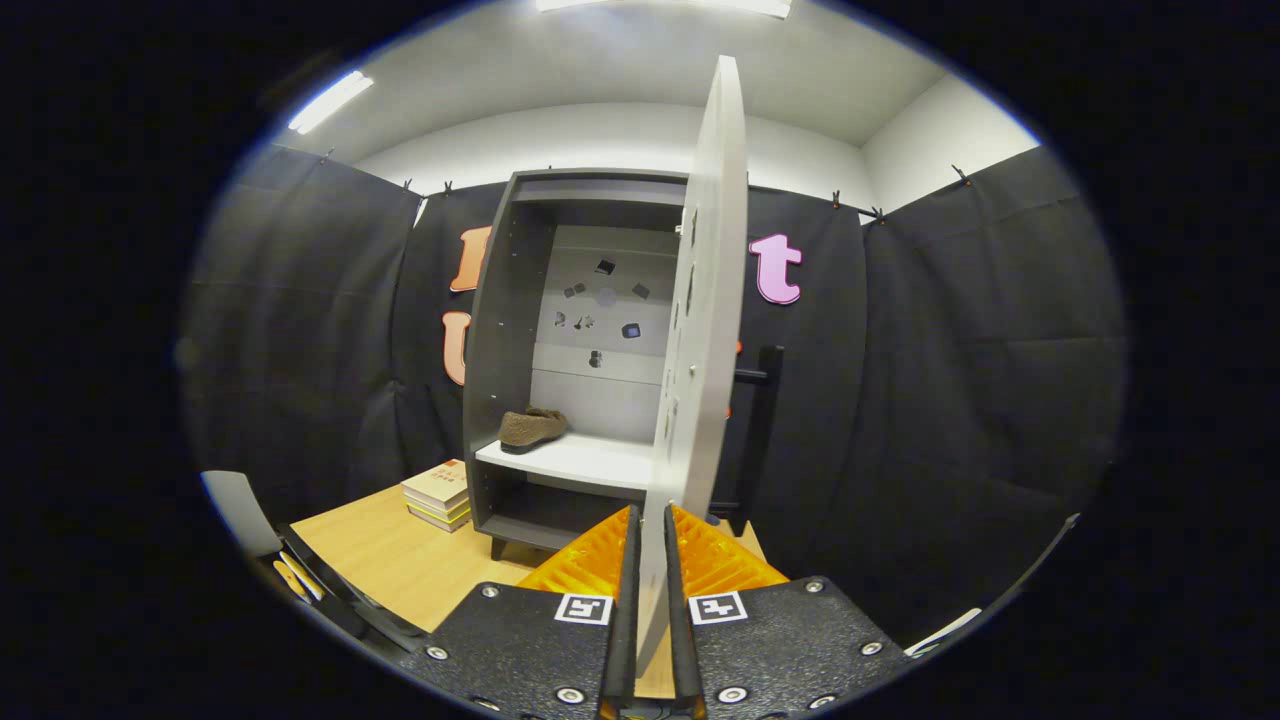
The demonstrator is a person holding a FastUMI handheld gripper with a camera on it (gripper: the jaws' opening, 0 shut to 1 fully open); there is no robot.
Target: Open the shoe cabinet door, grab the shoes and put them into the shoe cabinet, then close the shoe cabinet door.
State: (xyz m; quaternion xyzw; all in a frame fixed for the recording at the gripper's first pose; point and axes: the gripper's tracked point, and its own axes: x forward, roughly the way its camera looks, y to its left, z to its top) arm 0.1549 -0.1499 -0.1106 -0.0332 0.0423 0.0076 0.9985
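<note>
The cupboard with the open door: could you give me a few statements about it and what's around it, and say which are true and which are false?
1. The gripper has both fingers pressed on the edge of the cabinet door. True.
2. The door is fully closed. False: it stands open, edge-on to the camera, and the inside of the shoe cabinet is in sight.
3. A brown shoe lies on the white shelf inside the cabinet. True.
4. The stack of books sits on that same shelf. False: it lies on the wooden table, beside the cabinet.
5. The shoe is gripped between the fingers. False: it lies well beyond them, untouched.
</note>
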